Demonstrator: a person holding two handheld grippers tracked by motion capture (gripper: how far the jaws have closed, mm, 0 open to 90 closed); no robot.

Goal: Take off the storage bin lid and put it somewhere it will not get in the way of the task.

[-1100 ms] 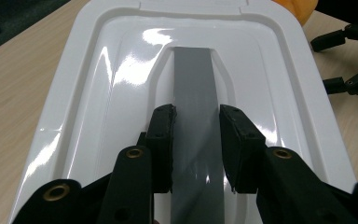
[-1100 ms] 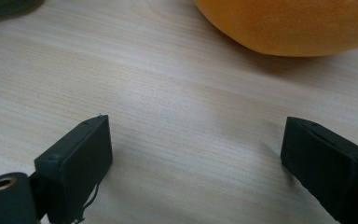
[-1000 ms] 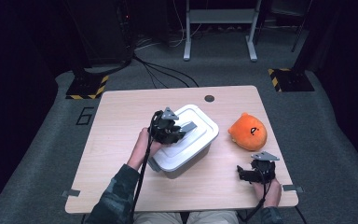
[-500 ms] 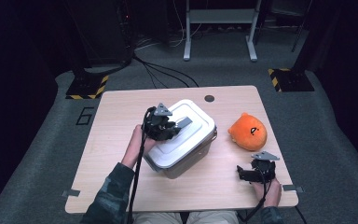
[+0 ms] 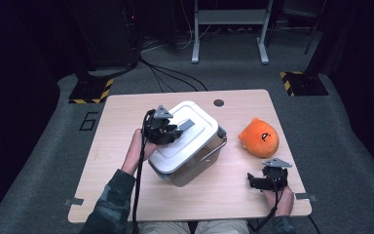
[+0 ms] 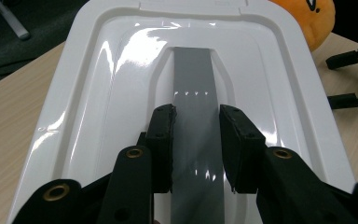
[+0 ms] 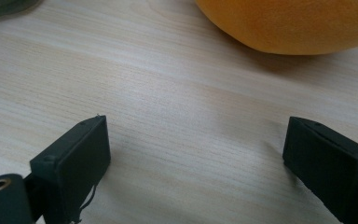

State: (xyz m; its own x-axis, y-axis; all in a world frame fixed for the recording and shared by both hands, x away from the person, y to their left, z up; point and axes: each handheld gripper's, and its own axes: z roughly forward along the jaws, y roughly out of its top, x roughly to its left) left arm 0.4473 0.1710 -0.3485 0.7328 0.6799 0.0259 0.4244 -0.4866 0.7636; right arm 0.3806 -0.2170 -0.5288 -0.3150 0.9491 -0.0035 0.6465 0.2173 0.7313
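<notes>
A: Which step is in hand?

B: The lift. The left gripper (image 6: 196, 140) is closed on the grey handle (image 6: 193, 79) that runs down the middle of the white lid (image 6: 98, 93). Both pads press the sides of the handle.

A: Where is the box?

B: The box (image 5: 195, 163) sits mid-table (image 5: 126, 112), tilted. Its near-left edge appears raised, though the high view is too coarse to say whether the far edge rests on the wood. The gripper lies directly over the lid, at the near end of the handle.

A: And the right gripper?

B: The right gripper (image 7: 193, 154) rests low over the table near the front right corner. Its jaws stand wide apart with nothing between them. The orange plush toy (image 5: 259, 138) lies just beyond it, apart from the box.

A: What does the next move call for?

B: Probably a straight, steady pull upward, with the grip held firm. If the lid is unlatched, it may come away alone.
</notes>
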